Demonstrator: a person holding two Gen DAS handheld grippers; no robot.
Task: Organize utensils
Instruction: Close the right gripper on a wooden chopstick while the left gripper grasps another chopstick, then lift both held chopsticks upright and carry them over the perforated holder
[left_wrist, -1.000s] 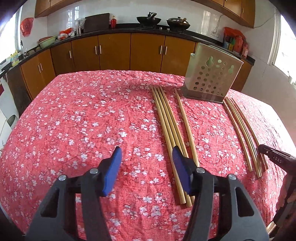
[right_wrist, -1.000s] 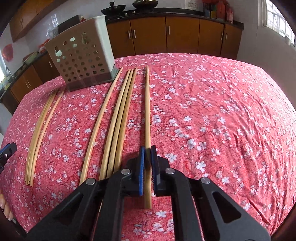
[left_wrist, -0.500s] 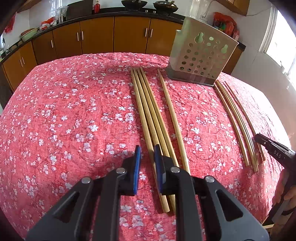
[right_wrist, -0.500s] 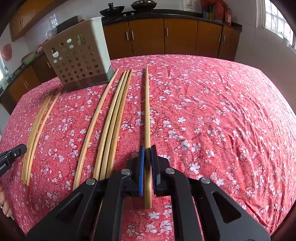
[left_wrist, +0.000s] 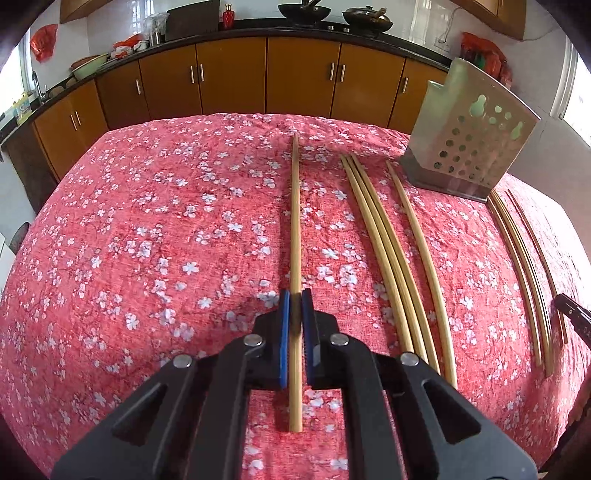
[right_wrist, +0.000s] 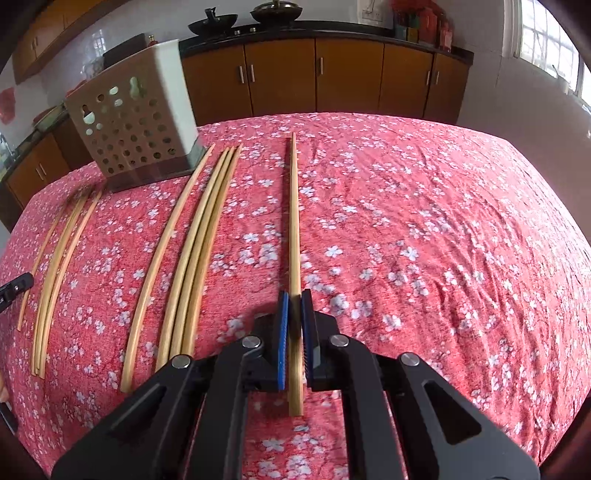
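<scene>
Between the blue pads of each gripper sits one bamboo chopstick: the left gripper (left_wrist: 294, 301) pinches one (left_wrist: 295, 221) near its near end, the right gripper (right_wrist: 294, 301) another (right_wrist: 294, 221), both low over the floral tablecloth (right_wrist: 443, 240). Held so far back, either could pivot and slip, missing the perforated holder (right_wrist: 133, 125) far left.

A table under a red tablecloth (left_wrist: 155, 236) printed with white blossoms carries everything. In the left wrist view, a perforated metal utensil holder (left_wrist: 469, 144) stands on the cloth at two o'clock. A group of three bamboo chopsticks (left_wrist: 380, 251) lies at centre right, with a single chopstick (left_wrist: 421, 251) just beside them on the right. A thinner bundle of chopsticks (left_wrist: 521, 266) lies near the cloth's edge at three o'clock, starting beside the holder's base.
</scene>
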